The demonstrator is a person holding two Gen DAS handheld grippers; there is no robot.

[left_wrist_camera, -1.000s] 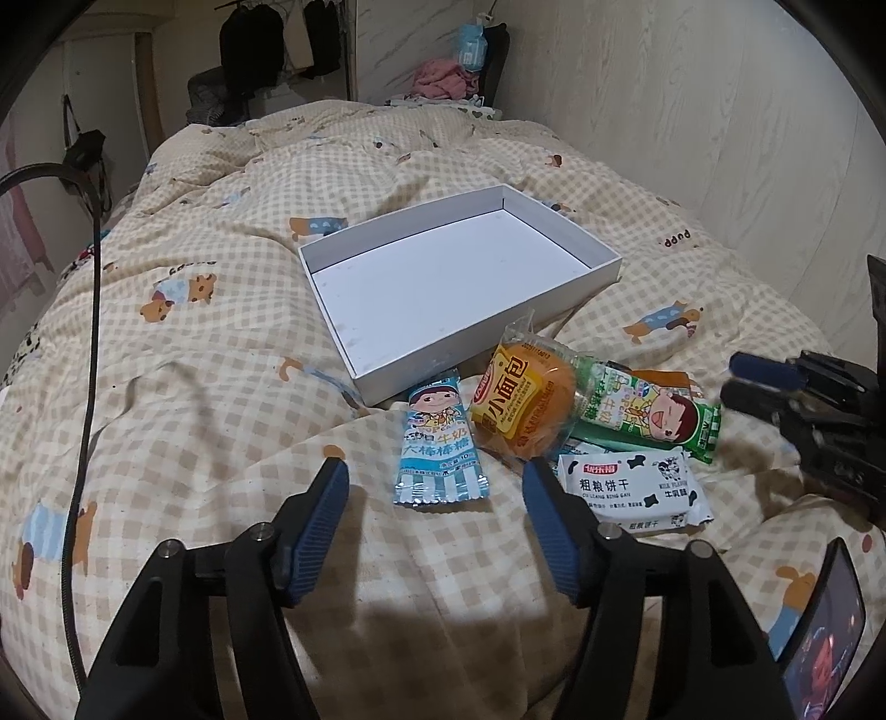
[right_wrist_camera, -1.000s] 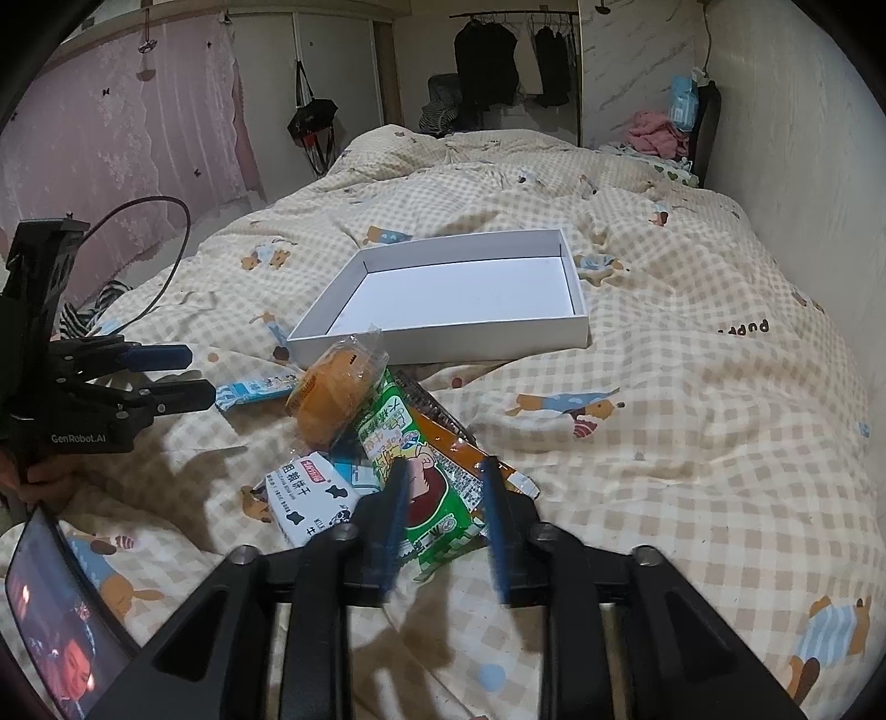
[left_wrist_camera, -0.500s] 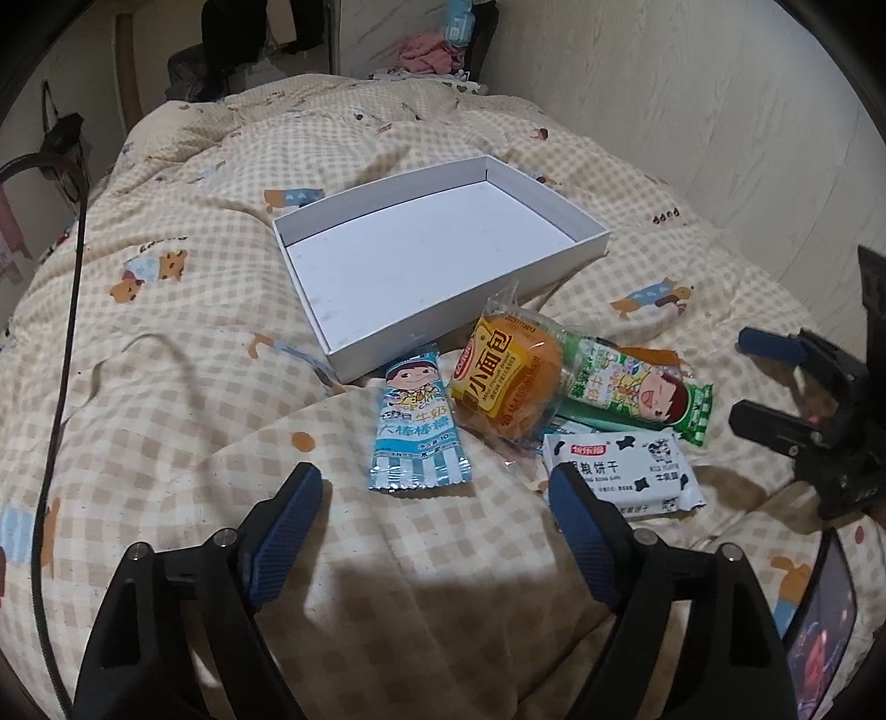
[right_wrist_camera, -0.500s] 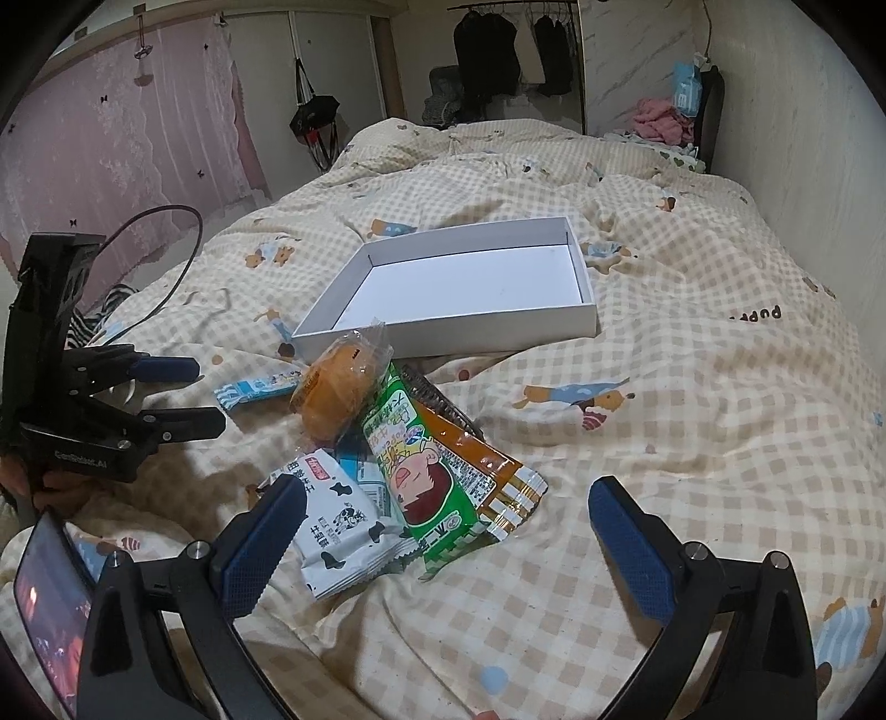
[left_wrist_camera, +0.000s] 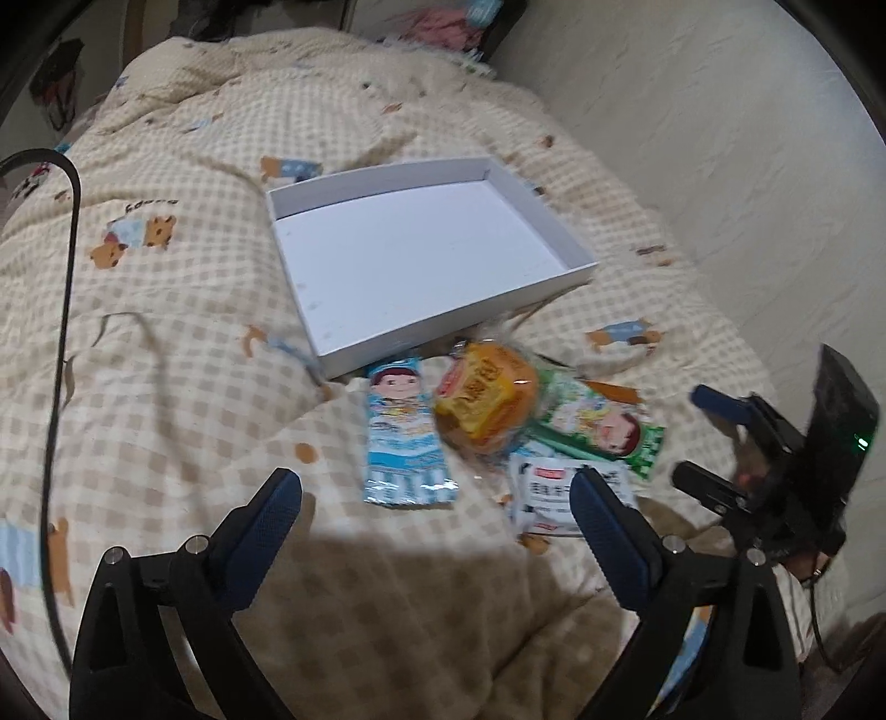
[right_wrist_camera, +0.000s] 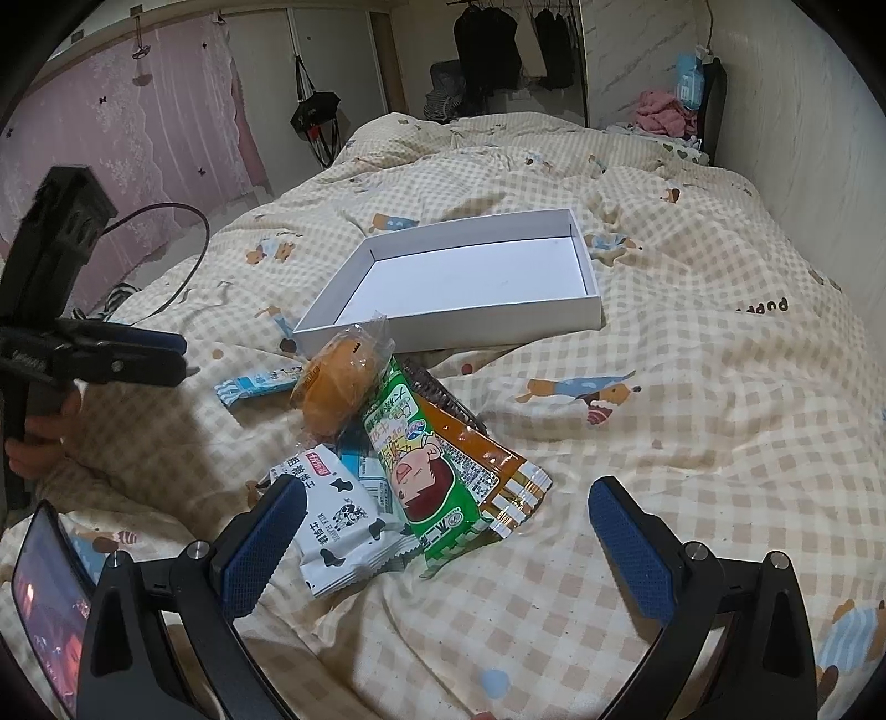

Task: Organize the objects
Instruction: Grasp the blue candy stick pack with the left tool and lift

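An empty white shallow box (left_wrist_camera: 421,260) lies on the checked bed cover; it also shows in the right wrist view (right_wrist_camera: 470,277). In front of it lies a pile of snack packets: a blue packet (left_wrist_camera: 404,437), an orange bun packet (left_wrist_camera: 487,399) (right_wrist_camera: 338,382), a green packet (left_wrist_camera: 598,432) (right_wrist_camera: 421,459), a brown packet (right_wrist_camera: 487,448) under it, and a white cow-print packet (left_wrist_camera: 554,487) (right_wrist_camera: 338,520). My left gripper (left_wrist_camera: 437,515) is open and empty, just short of the blue packet. My right gripper (right_wrist_camera: 448,531) is open and empty over the green and white packets.
The bed cover (right_wrist_camera: 692,387) is soft and wrinkled. A wall (left_wrist_camera: 720,138) runs along the bed's right side. A black cable (left_wrist_camera: 61,332) crosses the cover on the left. Clothes hang at the far end (right_wrist_camera: 498,50). A phone screen (right_wrist_camera: 50,598) is mounted by the left gripper.
My right gripper has opened wide from nearly shut. My left gripper has opened wider and moved closer above the packets. The packets and box have not moved.
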